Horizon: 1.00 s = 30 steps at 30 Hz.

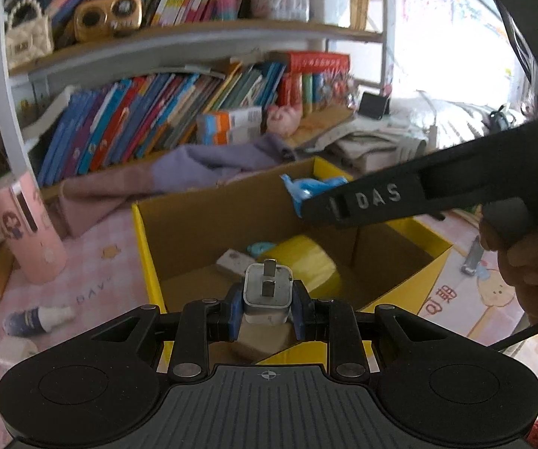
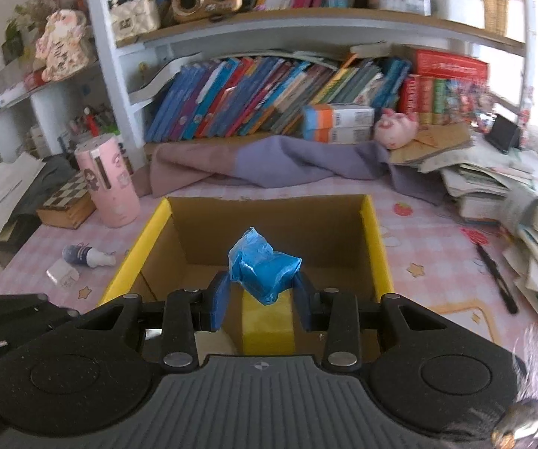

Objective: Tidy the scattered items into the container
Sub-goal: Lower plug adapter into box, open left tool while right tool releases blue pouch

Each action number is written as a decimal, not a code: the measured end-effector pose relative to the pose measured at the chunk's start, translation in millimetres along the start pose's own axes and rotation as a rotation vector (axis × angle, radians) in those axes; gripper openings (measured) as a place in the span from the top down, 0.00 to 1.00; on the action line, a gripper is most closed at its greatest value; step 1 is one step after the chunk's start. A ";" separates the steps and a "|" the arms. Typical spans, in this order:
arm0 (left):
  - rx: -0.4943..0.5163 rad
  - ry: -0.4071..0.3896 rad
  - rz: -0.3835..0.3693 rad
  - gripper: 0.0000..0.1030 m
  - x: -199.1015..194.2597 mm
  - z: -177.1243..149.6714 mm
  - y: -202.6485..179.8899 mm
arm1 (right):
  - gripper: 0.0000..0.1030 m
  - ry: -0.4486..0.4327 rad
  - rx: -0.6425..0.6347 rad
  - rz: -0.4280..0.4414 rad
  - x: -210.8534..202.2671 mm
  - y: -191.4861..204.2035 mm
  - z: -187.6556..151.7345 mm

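A yellow-edged cardboard box (image 1: 145, 247) stands open on the pink desk; it also shows in the right wrist view (image 2: 377, 247). My left gripper (image 1: 267, 305) is shut on a white plug adapter (image 1: 268, 292), held over the box's near edge. My right gripper (image 2: 263, 292) is shut on a blue plastic bundle (image 2: 261, 267), held above the box opening. In the left wrist view the right gripper reaches in from the right with the blue bundle (image 1: 306, 189). Inside the box lie a yellow roll (image 1: 306, 262), a white eraser-like block (image 1: 233, 262) and a small blue round item (image 1: 257, 250).
A small dark bottle (image 1: 33, 320) and a white packet (image 1: 14, 350) lie on the desk left of the box. A pink cylinder (image 1: 26, 232) stands further left. A black pen (image 2: 495, 278) lies right of the box. Purple cloth (image 2: 287, 164), books and paper stacks lie behind.
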<state>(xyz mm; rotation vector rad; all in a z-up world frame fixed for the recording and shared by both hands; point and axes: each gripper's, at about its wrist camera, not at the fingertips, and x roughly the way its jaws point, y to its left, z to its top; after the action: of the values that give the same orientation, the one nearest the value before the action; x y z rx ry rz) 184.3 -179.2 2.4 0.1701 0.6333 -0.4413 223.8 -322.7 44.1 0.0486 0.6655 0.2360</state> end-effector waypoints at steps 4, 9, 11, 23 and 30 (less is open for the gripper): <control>-0.010 0.049 0.019 0.76 12.1 0.0 0.0 | 0.66 0.036 -0.031 0.057 21.7 2.7 5.5; -0.020 0.077 0.024 0.75 20.2 2.7 0.0 | 0.66 0.132 -0.024 0.137 54.4 3.6 11.7; -0.016 0.078 0.026 0.75 20.6 4.1 -1.8 | 0.66 0.161 -0.019 0.157 64.9 3.4 13.0; -0.071 0.077 0.019 0.73 21.0 2.2 2.8 | 0.66 0.271 -0.047 0.228 99.9 15.0 7.7; -0.063 0.077 0.052 0.67 24.1 4.6 1.0 | 0.62 0.274 -0.045 0.241 102.7 14.1 8.2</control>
<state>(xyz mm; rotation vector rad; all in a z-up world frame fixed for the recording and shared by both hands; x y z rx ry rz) 204.4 -187.9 -8.5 0.1444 0.7162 -0.3653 304.2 -284.9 -10.0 0.0539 0.9281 0.4953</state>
